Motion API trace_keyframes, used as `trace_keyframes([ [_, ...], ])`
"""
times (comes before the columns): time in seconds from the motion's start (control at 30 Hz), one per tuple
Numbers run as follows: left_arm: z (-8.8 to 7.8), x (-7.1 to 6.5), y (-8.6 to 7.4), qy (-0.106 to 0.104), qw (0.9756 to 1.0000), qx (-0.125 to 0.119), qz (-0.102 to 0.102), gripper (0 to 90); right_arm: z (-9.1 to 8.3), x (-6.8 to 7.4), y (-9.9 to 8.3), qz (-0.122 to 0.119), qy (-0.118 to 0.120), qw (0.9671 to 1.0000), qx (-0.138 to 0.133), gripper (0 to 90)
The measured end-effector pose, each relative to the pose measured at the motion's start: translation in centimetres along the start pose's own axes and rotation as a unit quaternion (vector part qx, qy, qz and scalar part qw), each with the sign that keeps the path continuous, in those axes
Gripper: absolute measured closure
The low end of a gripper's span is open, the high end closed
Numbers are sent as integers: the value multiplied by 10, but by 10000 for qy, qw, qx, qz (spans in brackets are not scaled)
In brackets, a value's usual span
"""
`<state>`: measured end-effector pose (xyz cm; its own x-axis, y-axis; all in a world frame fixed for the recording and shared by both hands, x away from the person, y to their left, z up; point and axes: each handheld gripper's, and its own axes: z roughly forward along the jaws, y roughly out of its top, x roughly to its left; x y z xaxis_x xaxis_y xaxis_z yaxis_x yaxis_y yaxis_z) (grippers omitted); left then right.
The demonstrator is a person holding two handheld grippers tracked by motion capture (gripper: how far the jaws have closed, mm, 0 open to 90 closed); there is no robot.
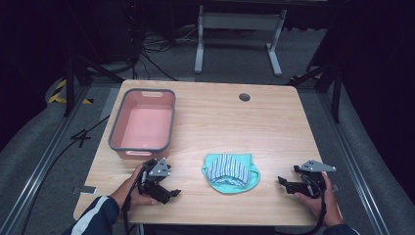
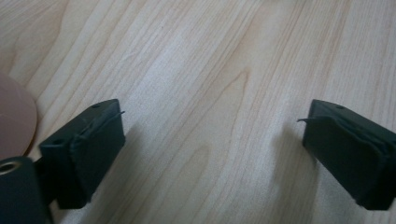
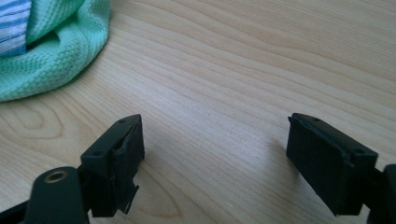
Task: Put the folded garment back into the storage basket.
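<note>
A crumpled cloth (image 1: 231,172), mint green with a blue-and-white striped part, lies near the table's front edge, between the two hands. My left gripper (image 1: 169,192) rests low over the wood to the cloth's left, jaws wide apart; in the left gripper view only bare wood lies between its pads (image 2: 95,144). My right gripper (image 1: 284,182) sits to the cloth's right, also open. In the right gripper view the cloth (image 3: 51,51) lies beyond and left of its left pad (image 3: 123,158), not touching it.
A pink tub with a grey rim (image 1: 114,132) stands at the table's left, behind my left hand; its pink edge (image 2: 14,121) shows in the left gripper view. A round cable hole (image 1: 244,97) sits at the far side. The wooden table (image 1: 235,127) ends near both hands.
</note>
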<state>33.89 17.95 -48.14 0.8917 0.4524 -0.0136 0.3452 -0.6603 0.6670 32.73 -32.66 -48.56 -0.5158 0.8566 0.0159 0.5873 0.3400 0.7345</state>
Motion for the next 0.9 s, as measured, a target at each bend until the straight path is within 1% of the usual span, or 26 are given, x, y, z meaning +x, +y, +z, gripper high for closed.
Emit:
trace_keyframes([
  [0.03,-1,0,1,3,10000,3,6,116,0,0,1,-18,42,10000,-2,244],
  [0.07,-1,0,2,4,10000,4,-8,168,-1,1,2,41,143,9999,-24,273],
  [0.13,0,-1,6,47,10000,85,10,172,-3,4,4,20,266,9996,-68,294],
  [0.17,1,-1,8,43,10000,87,-5,185,-4,5,5,-2,265,9996,-79,311],
  [0.23,2,-2,13,75,9999,77,-4,239,-7,10,10,-38,332,9994,-132,355],
  [0.3,4,-3,20,101,9999,-10,-53,255,-9,13,16,-51,421,9988,-224,375],
  [0.33,4,-4,24,132,9999,3,-49,274,-9,16,20,-71,444,9987,-247,379],
  [0.4,8,-5,34,137,9999,-70,-29,291,-8,23,30,-187,465,9983,-295,389],
  [0.43,8,-5,34,137,9999,-70,-29,302,-8,23,30,-187,465,9983,-295,389],
  [0.47,11,-6,40,211,9997,-96,-25,302,-6,26,35,-229,480,9982,-290,393],
  [0.5,14,-6,46,189,9998,-88,-32,319,-2,32,41,-327,517,9977,-289,399],
  [0.53,16,-6,50,231,9997,-71,-41,319,1,37,47,-389,553,9973,-275,400],
  [0.57,19,-6,53,298,9995,-56,-43,325,4,40,50,-445,585,9970,-260,403],
  [0.63,24,-4,61,326,9994,-100,-43,333,10,48,56,-543,651,9961,-225,409],
  [0.7,29,-3,68,417,9991,-64,-92,343,16,54,62,-627,679,9955,-185,409],
  [0.73,31,-2,71,400,9991,-90,-117,344,19,57,65,-674,696,9951,-183,409],
  [0.77,34,-1,74,400,9990,-112,-158,350,22,59,67,-677,691,9952,-161,407],
  [0.8,37,0,77,501,9986,-89,-137,356,25,60,69,-680,667,9953,-160,402],
  [0.83,40,0,80,593,9982,-83,-80,364,28,60,71,-636,665,9956,-158,396],
  [0.87,43,0,82,674,9976,-132,-18,381,30,61,72,-594,660,9959,-151,400],
  [0.9,43,0,82,674,9976,-132,-18,391,30,61,72,-594,660,9959,-151,400],
])
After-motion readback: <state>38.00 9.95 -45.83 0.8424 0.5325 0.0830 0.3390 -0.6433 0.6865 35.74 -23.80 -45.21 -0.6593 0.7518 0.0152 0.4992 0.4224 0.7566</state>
